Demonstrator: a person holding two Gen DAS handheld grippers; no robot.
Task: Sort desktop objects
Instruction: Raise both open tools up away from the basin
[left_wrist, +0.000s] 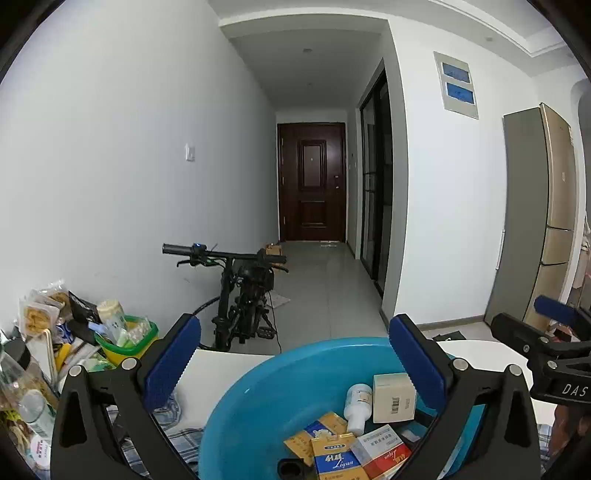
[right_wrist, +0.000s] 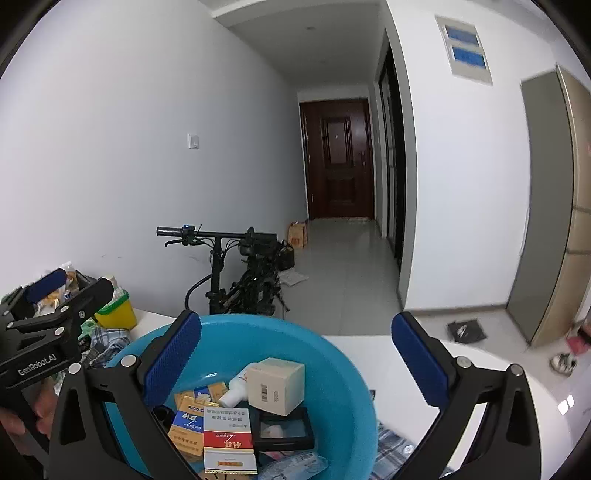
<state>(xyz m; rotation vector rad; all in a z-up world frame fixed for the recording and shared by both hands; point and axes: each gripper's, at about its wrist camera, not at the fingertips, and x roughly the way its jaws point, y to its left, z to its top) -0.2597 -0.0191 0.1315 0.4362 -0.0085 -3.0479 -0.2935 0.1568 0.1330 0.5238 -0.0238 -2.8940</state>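
Blue round plastic basin (left_wrist: 280, 387) on the white table (left_wrist: 229, 363), filled with sorted small things.

Both grippers hang just above the basin, the left gripper (left_wrist: 293, 363) and the right gripper (right_wrist: 295, 360) each with jaws wide apart and holding nothing. Inside the basin lie a cream cardboard box (right_wrist: 276, 386), a white plastic bottle (left_wrist: 357, 404) and flat yellow and red-white cartons (left_wrist: 337, 456). Left of the basin stands a yellow tub with green rim (left_wrist: 127, 341). Beyond the basin is a black folding bicycle (left_wrist: 243, 291), then a dark brown door (left_wrist: 312, 182).
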